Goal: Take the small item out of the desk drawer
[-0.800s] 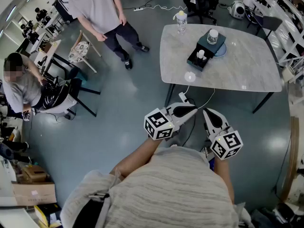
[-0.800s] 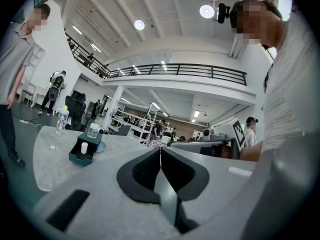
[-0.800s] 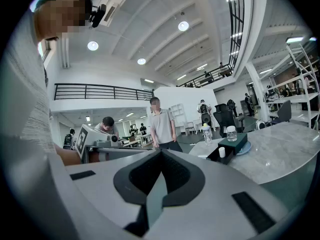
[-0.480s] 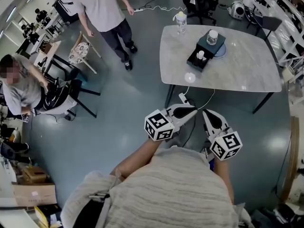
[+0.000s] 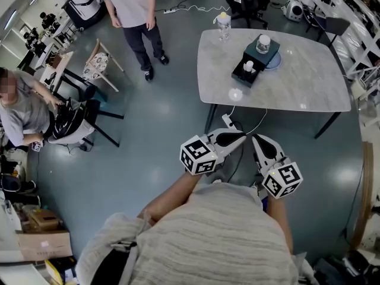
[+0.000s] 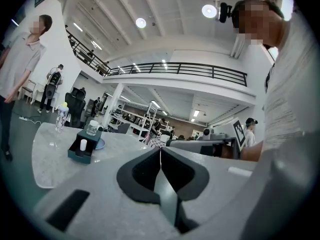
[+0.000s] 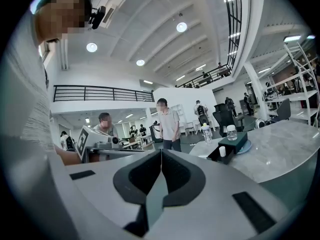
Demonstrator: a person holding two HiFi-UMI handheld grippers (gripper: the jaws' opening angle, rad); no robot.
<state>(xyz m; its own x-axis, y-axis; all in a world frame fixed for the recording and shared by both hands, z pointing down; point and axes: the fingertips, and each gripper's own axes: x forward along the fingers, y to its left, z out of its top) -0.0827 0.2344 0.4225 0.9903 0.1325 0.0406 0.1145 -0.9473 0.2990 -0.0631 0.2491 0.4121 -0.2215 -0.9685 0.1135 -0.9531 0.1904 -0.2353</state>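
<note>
Hanging short of the desk (image 5: 309,85), left tool (image 5: 240,136) and right tool (image 5: 256,139) are closed on nothing; the small item (image 5: 249,66) stands in the open drawer (image 5: 243,76) near the desk's middle; reaching and picking remain

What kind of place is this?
Probably a large open lab or workshop: a high hall with a railed balcony, storage shelves, and a person working at a desk.

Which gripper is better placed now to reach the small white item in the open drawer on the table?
Right, but only slightly. The right gripper points toward the table, roughly in line with the small white item; the left gripper points sideways. Both are shut and far away.
</note>
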